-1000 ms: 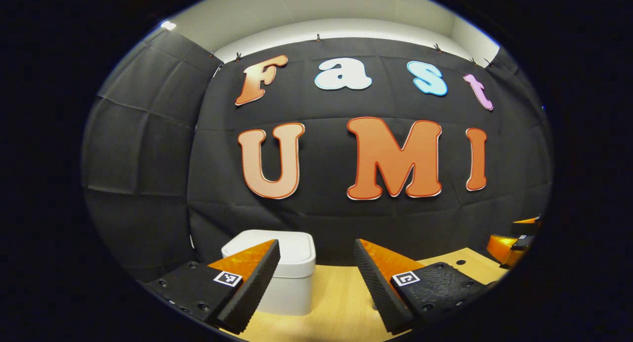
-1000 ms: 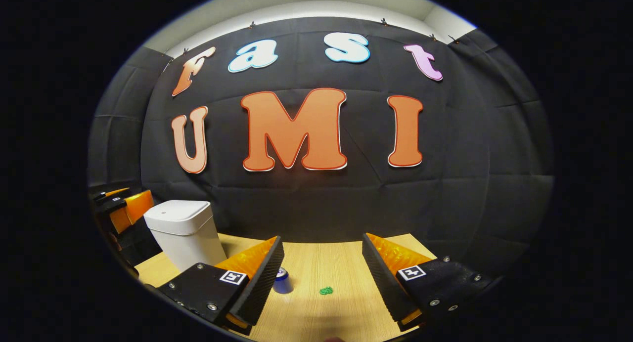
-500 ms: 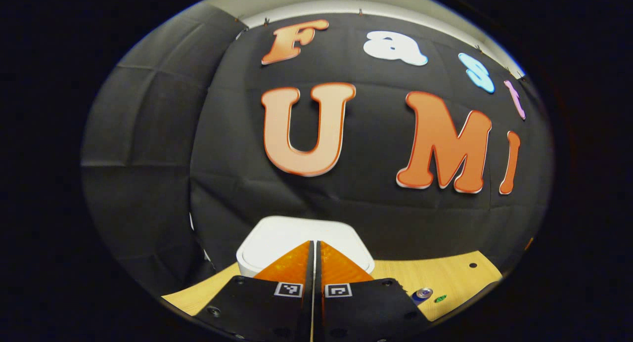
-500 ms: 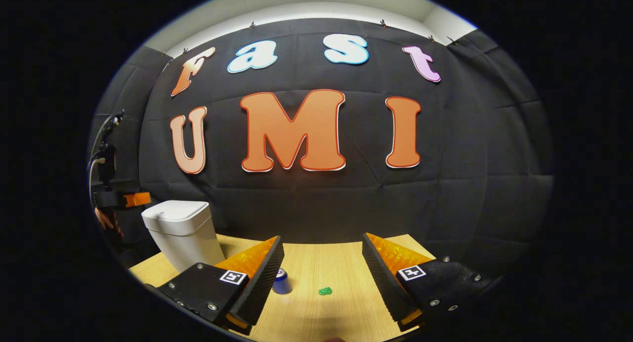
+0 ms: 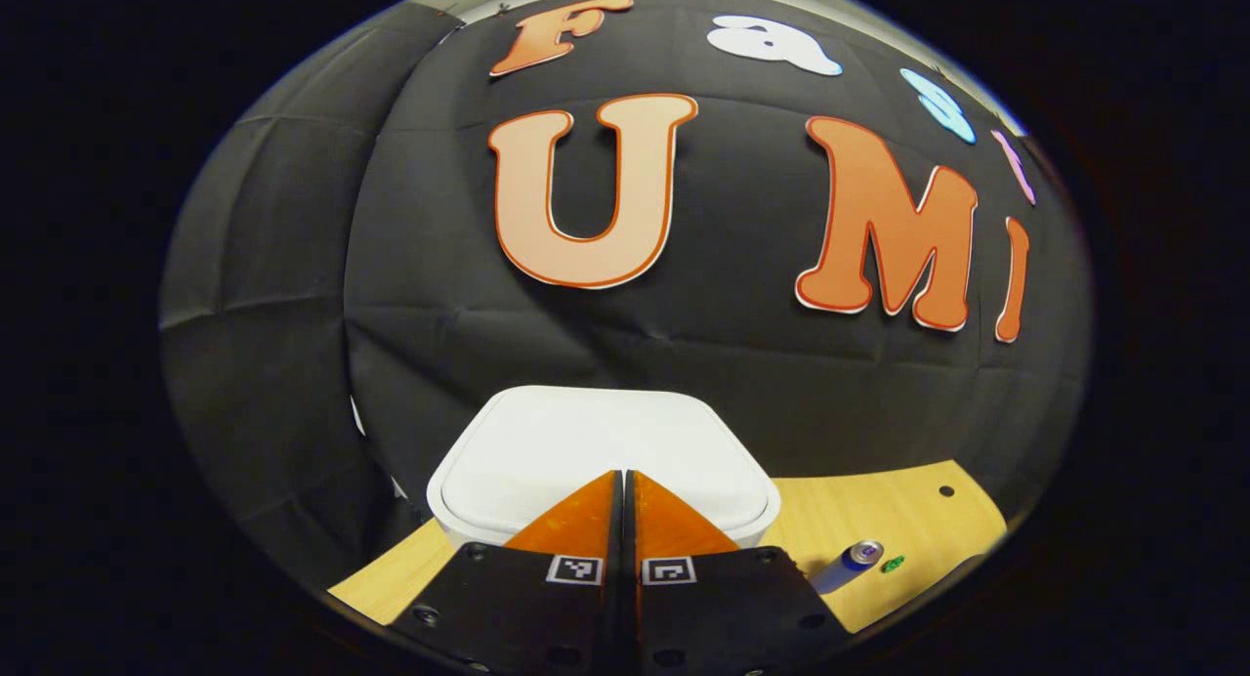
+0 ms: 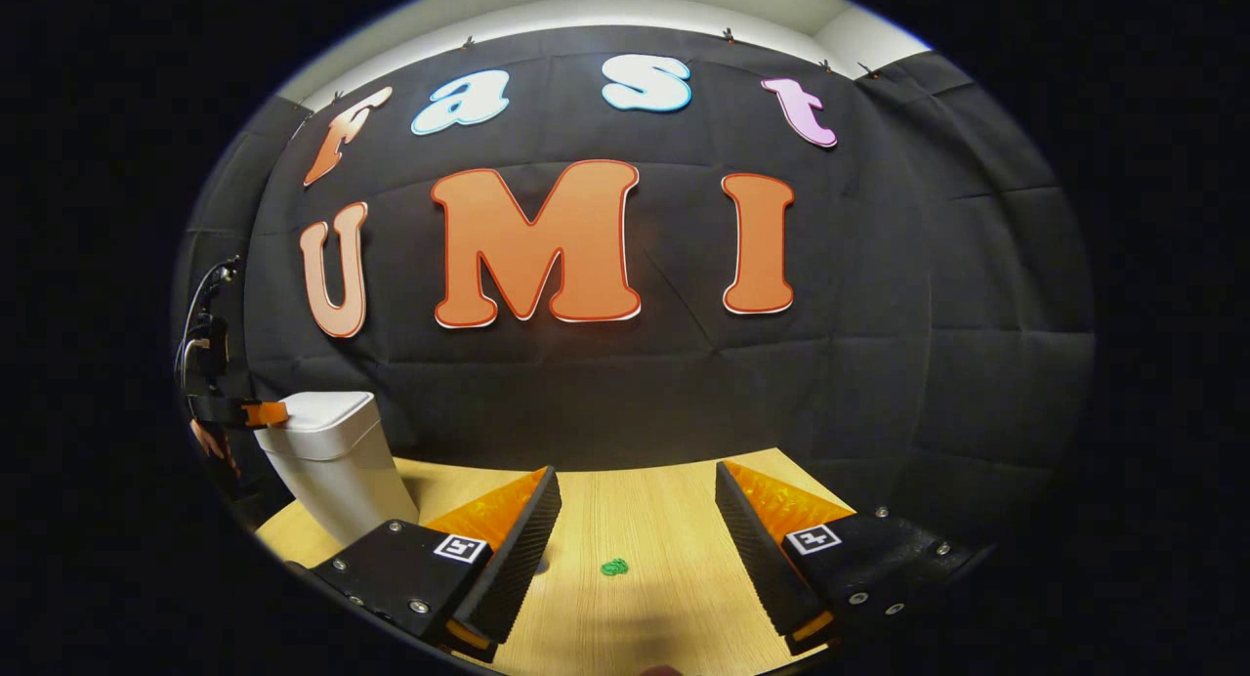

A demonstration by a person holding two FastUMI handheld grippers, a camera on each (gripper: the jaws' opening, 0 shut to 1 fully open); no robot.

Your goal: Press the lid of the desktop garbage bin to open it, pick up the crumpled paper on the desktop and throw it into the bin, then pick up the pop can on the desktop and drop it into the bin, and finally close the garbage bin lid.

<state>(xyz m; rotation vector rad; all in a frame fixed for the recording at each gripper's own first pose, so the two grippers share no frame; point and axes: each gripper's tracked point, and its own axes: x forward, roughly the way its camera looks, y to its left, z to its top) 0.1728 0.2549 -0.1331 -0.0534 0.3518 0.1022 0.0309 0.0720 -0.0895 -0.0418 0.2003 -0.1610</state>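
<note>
Left gripper (image 5: 622, 476): jaws pressed together, nothing between them, tips over the near edge of the closed white lid (image 5: 596, 446) of the garbage bin (image 6: 332, 456); whether the tips touch the lid, cannot tell. In the left gripper view the lid sits flat on the bin, which stands at the back left of the tabletop (image 5: 879, 510), close to the black cloth wall (image 5: 293, 295). In the same view the pop can (image 5: 845, 567) lies on its side on the tabletop, right of the bin and apart from it, silver end pointing up and right; a small green crumpled paper (image 5: 893, 564) lies just beside that end, not clearly touching. Right gripper (image 6: 635, 515): jaws spread wide, holding nothing, hanging above the bare wood. In the right gripper view the green paper (image 6: 614, 566) lies on the tabletop between the two spread fingers and beyond their tips, touched by neither. The bin stands at far left in this view, lid down, with the left gripper (image 6: 264, 414) at the lid's left edge, level with its top. Can and paper both on the tabletop, outside the bin
</note>
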